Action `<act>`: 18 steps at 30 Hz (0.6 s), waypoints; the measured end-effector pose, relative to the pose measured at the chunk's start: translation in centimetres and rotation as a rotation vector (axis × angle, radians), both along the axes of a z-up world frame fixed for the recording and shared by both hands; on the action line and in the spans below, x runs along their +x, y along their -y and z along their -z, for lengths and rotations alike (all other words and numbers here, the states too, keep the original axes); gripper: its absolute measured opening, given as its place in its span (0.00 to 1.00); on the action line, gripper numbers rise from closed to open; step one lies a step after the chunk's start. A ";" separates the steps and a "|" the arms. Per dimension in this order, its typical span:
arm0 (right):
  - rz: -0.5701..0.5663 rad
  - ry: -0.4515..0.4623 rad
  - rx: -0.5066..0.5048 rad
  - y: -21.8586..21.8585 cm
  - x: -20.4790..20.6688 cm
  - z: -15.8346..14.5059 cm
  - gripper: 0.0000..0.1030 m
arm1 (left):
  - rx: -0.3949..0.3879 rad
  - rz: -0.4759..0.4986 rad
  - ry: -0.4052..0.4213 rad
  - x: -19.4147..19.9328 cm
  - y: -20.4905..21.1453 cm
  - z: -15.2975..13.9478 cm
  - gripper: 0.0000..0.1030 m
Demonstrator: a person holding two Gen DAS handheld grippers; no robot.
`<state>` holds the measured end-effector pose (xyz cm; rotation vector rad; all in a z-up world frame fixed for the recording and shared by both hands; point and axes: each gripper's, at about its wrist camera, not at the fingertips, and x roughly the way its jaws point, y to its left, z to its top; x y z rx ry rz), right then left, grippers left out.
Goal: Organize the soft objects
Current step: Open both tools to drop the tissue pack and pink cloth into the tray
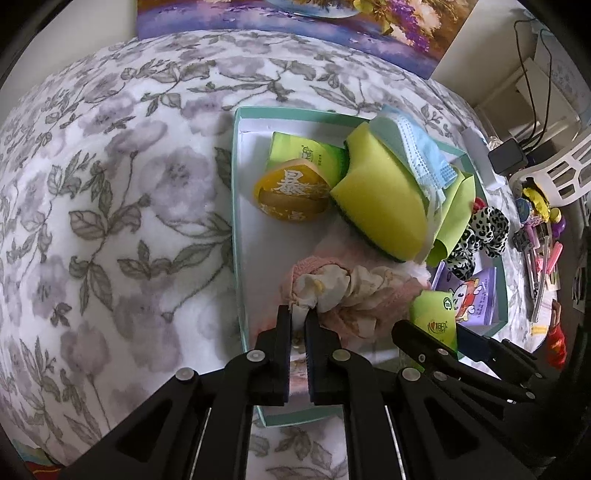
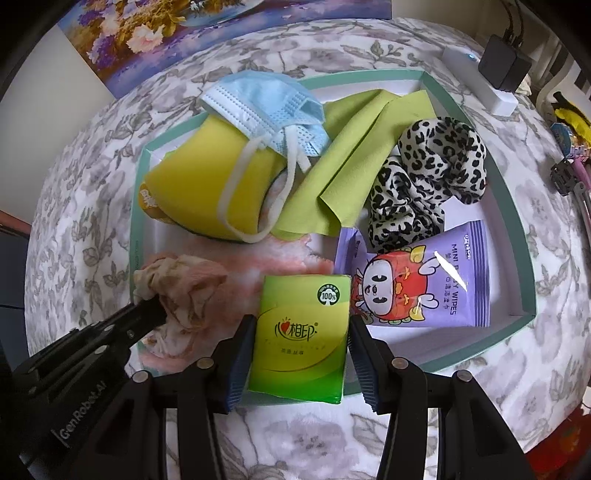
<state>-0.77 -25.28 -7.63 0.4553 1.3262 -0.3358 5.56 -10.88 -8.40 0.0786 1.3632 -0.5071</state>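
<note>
A teal-rimmed white box (image 1: 236, 206) (image 2: 517, 236) on the floral blanket holds soft things. My left gripper (image 1: 298, 314) is shut on a cream and pink scrunchie (image 1: 332, 288) (image 2: 184, 288) at the box's near left side. My right gripper (image 2: 301, 325) is shut on a green tissue pack (image 2: 301, 332) (image 1: 432, 317) over the box's near edge. In the box lie a yellow sponge (image 1: 380, 206) (image 2: 207, 177), a blue face mask (image 2: 258, 107), a green cloth (image 2: 340, 166), a leopard scrunchie (image 2: 424, 177), purple wipes (image 2: 424, 284) and a pink towel (image 2: 280, 262).
Another green tissue pack (image 1: 306, 155) and an orange packet (image 1: 291, 195) lie at the box's far left. A white power strip with a black adapter (image 2: 498, 74) sits beyond the box. Hair clips and small toys (image 1: 539, 236) lie right of it. A flower painting (image 1: 295, 22) stands behind.
</note>
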 end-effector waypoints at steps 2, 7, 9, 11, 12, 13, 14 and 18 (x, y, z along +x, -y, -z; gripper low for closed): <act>-0.001 -0.005 -0.008 0.0 0.0 -0.1 0.51 | 0.005 0.006 -0.005 0.0 0.0 -0.1 0.16; -0.016 -0.017 -0.052 -0.4 0.0 -0.7 0.53 | 0.008 0.002 -0.035 -0.1 -0.2 -0.3 0.44; -0.009 -0.011 -0.057 -0.3 0.1 -1.0 0.56 | -0.002 -0.006 -0.031 -0.2 -0.7 -0.9 0.51; -0.005 -0.006 -0.060 -0.3 0.0 -1.3 0.64 | -0.003 -0.018 -0.025 -0.1 -1.2 -1.3 0.56; -0.004 -0.004 -0.063 -0.3 0.0 -1.4 0.66 | -0.003 -0.025 -0.022 0.0 -1.5 -1.6 0.57; -0.004 -0.003 -0.068 -0.3 0.0 -1.6 0.67 | -0.002 -0.032 -0.018 0.1 -1.8 -1.8 0.58; -0.004 -0.003 -0.072 -0.3 0.0 -1.7 0.68 | 0.000 -0.038 -0.014 0.1 -2.0 -2.0 0.60; -0.002 -0.003 -0.070 -0.5 0.0 -1.9 0.70 | 0.034 -0.068 0.024 0.6 -3.1 -2.7 0.67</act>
